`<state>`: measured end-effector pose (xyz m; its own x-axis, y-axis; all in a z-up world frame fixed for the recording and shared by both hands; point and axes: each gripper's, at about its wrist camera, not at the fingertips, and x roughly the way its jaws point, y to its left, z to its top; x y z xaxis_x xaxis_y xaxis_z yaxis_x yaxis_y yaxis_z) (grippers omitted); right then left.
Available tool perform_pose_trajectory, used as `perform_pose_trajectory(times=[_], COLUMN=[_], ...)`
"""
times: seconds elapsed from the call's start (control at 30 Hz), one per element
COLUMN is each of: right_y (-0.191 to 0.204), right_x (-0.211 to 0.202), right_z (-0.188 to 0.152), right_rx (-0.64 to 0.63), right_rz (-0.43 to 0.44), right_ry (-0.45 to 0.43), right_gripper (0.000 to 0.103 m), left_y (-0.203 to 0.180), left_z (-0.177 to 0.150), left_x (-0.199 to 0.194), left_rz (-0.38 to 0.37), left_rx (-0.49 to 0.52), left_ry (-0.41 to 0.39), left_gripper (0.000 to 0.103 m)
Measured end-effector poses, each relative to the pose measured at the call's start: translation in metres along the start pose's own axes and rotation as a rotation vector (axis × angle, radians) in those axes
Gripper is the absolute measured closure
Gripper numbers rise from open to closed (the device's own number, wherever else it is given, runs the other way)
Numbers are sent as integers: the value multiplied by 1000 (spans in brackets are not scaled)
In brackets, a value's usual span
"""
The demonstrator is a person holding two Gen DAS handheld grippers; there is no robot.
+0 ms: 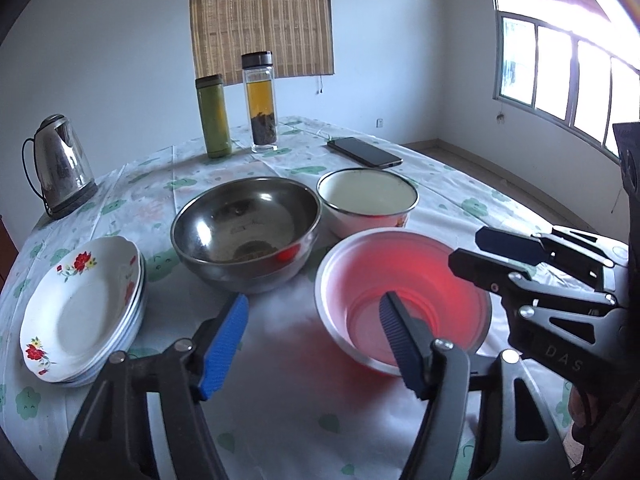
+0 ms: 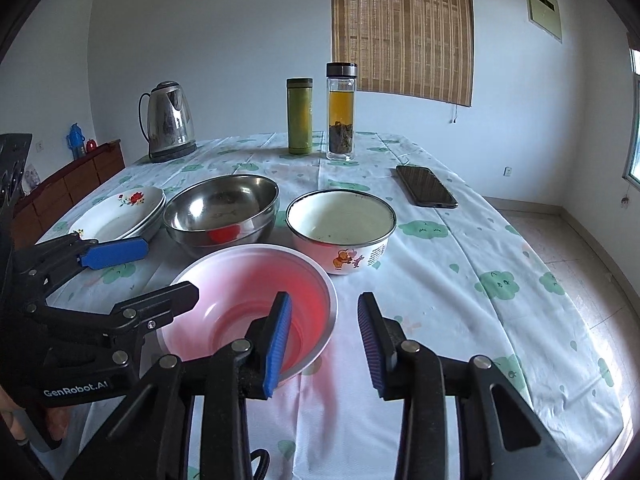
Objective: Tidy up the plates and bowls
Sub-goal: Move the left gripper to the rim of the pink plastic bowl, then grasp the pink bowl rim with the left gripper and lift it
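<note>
A pink-red plastic bowl (image 1: pixel 404 300) (image 2: pixel 248 300) stands nearest on the table. Behind it stand a steel bowl (image 1: pixel 246 232) (image 2: pixel 222 208) and a white enamel bowl with a cartoon print (image 1: pixel 368 202) (image 2: pixel 342 228). A stack of white flowered plates (image 1: pixel 80 312) (image 2: pixel 120 212) lies at the left. My left gripper (image 1: pixel 312 340) (image 2: pixel 152 272) is open and empty, its right finger over the pink bowl's near rim. My right gripper (image 2: pixel 324 340) (image 1: pixel 472 248) is open and empty, its left finger over the pink bowl's right side.
A steel kettle (image 1: pixel 60 168) (image 2: pixel 170 122), a green flask (image 1: pixel 214 116) (image 2: pixel 300 116) and a glass tea bottle (image 1: pixel 262 102) (image 2: pixel 341 112) stand at the back of the table (image 2: pixel 460 280). A black phone (image 1: pixel 364 152) (image 2: pixel 426 186) lies back right. The floor drops off right.
</note>
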<state>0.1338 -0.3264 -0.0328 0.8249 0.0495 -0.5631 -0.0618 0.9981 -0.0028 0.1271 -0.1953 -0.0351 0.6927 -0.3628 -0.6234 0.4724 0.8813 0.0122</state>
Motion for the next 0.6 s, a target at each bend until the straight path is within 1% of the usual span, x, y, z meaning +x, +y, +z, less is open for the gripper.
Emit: perform_pose_trajectory(times=[0.03,0.1,0.17,0.27,0.3,0.33,0.47,0.53,0.6], right_y=[0,0,-1,-3,-3,-3,-1,-1,0], right_x=[0,2,5,8,8,9,10,9,8], right_z=[0,-1,-2,-3,-4,-4,-4,-4,-4], right_rx=[0,4,9,18,19,19,13,10,9], right_rz=[2,7,12,19,20,21,34,33,34], right_ry=[1,5,14,25,27,29,33,28,22], right_gripper=[67,68,72,74,75,78,87,87,88], left_y=[0,-1,-1,0,-1,-1,0,-2,-2], left_z=[0,-2,-3,-4,-5,-5,-5,-5,-5], left_x=[2,5,7,10,11,11,13,12,13], left_rz=[-3,-10,-15,-19,-20,-22,-48,-54,-59], left_rx=[0,1,-2,-3,-2,-2,-9,-5,-4], left_ry=[6,16,25,34,36,40,48,49,51], left_gripper=[41,44,47,52,56,61,74,82,85])
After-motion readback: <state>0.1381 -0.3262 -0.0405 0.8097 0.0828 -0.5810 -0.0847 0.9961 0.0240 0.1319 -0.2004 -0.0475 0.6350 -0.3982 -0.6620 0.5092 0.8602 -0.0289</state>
